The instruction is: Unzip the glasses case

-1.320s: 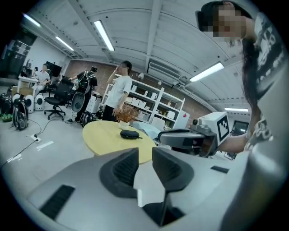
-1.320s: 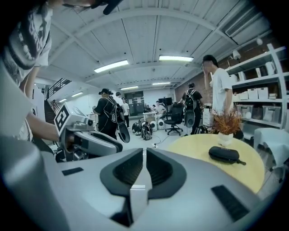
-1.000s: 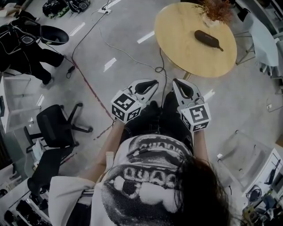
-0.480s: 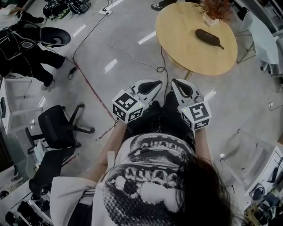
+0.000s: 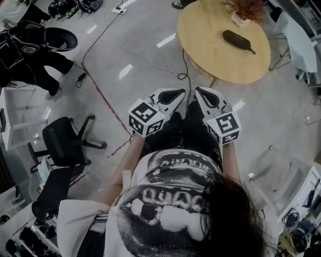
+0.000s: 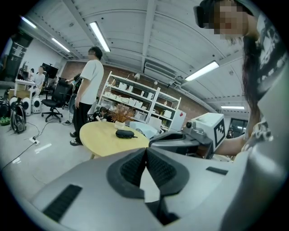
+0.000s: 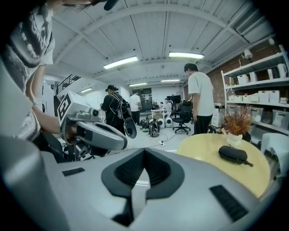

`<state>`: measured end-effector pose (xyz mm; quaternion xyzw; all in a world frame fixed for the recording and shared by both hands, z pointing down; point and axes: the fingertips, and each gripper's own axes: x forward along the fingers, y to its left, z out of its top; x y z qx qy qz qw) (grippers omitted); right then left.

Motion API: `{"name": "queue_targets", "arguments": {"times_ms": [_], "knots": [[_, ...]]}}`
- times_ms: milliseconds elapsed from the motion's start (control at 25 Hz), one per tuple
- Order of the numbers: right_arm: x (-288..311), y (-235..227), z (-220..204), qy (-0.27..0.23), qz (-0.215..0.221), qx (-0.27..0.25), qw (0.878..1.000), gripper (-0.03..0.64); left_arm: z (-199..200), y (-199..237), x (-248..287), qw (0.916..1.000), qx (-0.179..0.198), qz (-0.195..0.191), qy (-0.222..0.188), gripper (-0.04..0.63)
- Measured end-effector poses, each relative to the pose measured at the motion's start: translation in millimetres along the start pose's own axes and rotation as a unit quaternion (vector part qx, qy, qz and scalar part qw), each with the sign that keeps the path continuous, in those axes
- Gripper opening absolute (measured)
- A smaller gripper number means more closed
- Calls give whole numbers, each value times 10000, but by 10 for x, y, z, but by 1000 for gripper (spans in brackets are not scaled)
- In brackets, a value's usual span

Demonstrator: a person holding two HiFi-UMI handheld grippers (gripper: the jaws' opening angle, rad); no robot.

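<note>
The dark glasses case [image 5: 236, 40] lies, seemingly closed, on the round wooden counter [image 5: 210, 52] at the upper right of the head view, well apart from both tools, so the unzipping looks not yet begun. The left tool [image 5: 172, 95] and right tool [image 5: 208, 98] sit side by side mid-frame, each with its jaws pressed together on nothing. Next, both likely must reach the case and open, one to steady it and the other to take the zipper pull.

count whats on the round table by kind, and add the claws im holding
on the round table:
glasses case: 1
potted dried plant: 1
claws: 2, left claw and right claw, both shut and empty
total: 4
</note>
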<state>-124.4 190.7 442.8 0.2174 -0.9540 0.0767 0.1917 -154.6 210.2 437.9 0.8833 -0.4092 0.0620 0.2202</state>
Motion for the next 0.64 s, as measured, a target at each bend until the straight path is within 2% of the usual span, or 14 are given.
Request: {"name": "queue_targets", "arguments": {"times_ms": [640], "knots": [[95,64,-76,157,181,-77,9997,-2,-60,22,17,9999,94,5,132,12]]}}
